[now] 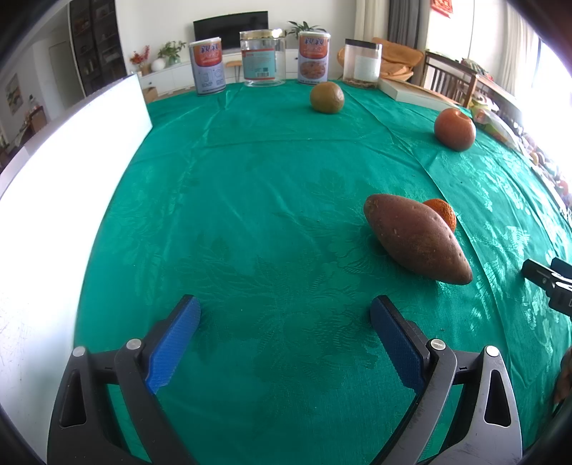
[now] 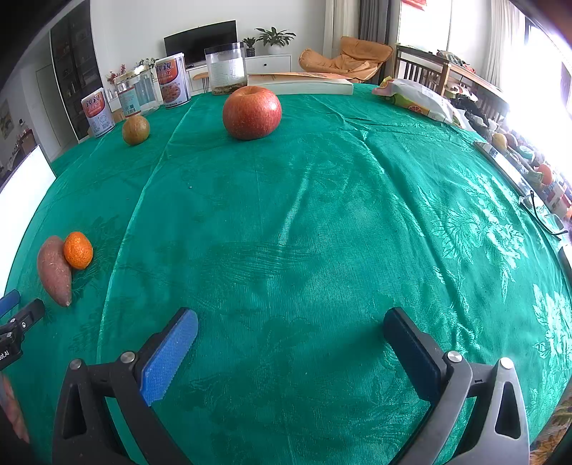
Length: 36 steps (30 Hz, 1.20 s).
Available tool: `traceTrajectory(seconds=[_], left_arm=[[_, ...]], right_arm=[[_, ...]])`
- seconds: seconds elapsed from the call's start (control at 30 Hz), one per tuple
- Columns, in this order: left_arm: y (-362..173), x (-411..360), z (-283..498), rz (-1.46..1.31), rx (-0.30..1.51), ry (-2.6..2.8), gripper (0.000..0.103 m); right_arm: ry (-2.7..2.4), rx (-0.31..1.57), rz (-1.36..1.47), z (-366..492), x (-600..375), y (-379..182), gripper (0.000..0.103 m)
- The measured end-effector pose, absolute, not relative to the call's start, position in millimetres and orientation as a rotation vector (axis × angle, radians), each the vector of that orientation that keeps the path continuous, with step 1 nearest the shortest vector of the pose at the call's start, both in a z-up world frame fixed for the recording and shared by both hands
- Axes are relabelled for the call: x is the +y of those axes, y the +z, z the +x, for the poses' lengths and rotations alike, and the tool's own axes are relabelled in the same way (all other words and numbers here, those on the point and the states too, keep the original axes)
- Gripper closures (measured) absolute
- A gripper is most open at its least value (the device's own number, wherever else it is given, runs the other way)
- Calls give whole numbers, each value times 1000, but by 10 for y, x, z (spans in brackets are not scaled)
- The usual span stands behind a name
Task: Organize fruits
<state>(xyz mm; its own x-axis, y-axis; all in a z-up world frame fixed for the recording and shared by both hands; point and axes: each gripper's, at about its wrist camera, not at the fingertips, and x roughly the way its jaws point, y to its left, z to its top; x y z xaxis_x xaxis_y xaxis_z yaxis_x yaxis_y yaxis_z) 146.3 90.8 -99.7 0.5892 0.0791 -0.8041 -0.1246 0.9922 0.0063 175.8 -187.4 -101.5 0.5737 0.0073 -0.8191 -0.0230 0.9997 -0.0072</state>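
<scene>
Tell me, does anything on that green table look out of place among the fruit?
Yes: a sweet potato lies against the mandarin. It is a root vegetable, not a fruit like the apple. Nothing looks spilled or damaged.

White walls, dark television, bright windows, orange chair.

Both wrist views sit low over the green tablecloth, facing the far row of tins and jars. The left view looks from nearer the white board; the right view looks from farther right. Both share the sweet potato, tangerine, apple and the greenish fruit.
</scene>
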Motion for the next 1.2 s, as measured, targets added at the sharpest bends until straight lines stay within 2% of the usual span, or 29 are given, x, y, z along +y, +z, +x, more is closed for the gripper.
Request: traceTrajectory(seconds=[0.97, 1.2], left_arm=[[-959, 921, 1439, -119, 924, 46, 6], [-709, 478, 1615, -177, 872, -113, 6]], right_arm=[[19, 959, -18, 1757, -1875, -1016, 0], [19, 959, -17, 1756, -1875, -1016, 0]])
